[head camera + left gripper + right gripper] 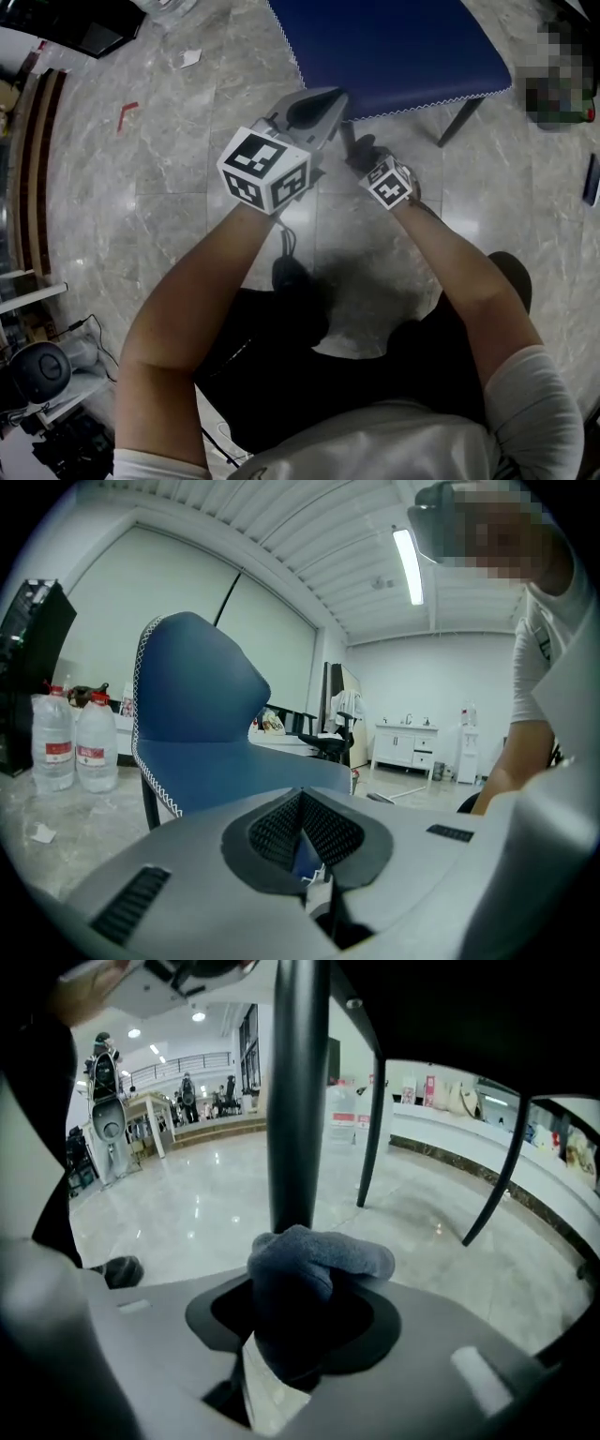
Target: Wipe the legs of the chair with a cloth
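Note:
The blue chair (pixel 394 47) stands in front of me, seen from above in the head view. My right gripper (pixel 364 157) is shut on a dark grey cloth (pixel 314 1260). The cloth presses against the front black chair leg (pixel 298 1101), which rises straight up out of it. Two more black legs (pixel 375 1101) stand farther back. In the head view the same cloth (pixel 360 150) meets that leg just under the seat edge. My left gripper (pixel 323 98) hovers beside the seat edge, left of the cloth, shut with nothing held; its pads (pixel 281 832) meet.
The floor is polished grey marble (pixel 187 187). Two water bottles (pixel 75 747) stand on the floor beyond the chair. A red scrap (pixel 127 112) and a white scrap (pixel 190 58) lie to the left. Shelving and cables (pixel 37 375) line the left side.

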Available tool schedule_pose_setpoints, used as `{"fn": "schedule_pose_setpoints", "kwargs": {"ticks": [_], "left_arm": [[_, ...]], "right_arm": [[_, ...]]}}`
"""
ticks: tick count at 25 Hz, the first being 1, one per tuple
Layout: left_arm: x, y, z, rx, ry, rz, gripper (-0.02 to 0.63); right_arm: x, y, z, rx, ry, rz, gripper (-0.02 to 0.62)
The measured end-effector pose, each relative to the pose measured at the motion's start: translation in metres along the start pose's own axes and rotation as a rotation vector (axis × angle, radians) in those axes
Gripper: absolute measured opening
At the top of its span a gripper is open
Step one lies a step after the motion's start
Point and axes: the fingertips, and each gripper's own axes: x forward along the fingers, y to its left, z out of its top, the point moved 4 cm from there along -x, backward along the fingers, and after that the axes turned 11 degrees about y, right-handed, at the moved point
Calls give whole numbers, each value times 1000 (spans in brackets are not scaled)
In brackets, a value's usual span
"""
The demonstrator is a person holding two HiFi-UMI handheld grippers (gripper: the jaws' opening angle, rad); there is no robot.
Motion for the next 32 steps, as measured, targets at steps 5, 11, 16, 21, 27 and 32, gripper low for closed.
{"fn": "schedule_pose_setpoints", "kwargs": {"ticks": [5,11,16,21,27,32], "left_arm": [[-2,8,5,-72,-37,-27,6],[-2,8,4,-59,-43,-19,6],[0,6,3,-59,-36,-23,6],[4,3,2,-71,-33,-27,6],[0,6,2,-51,-18,-31,6],[0,5,2,-37,-9,-32,6]], "right_arm": [[-95,-3,67,-6,-268,-23,160],[-163,-7,112,-33,-519,-39,155],[-94,-7,61,-56,-405,-18,155],[-5,-7,-2,-35,-147,15,158],[26,-2,-14,-38,21,24,163],[-30,-4,25,-62,-104,-8,161]]}}
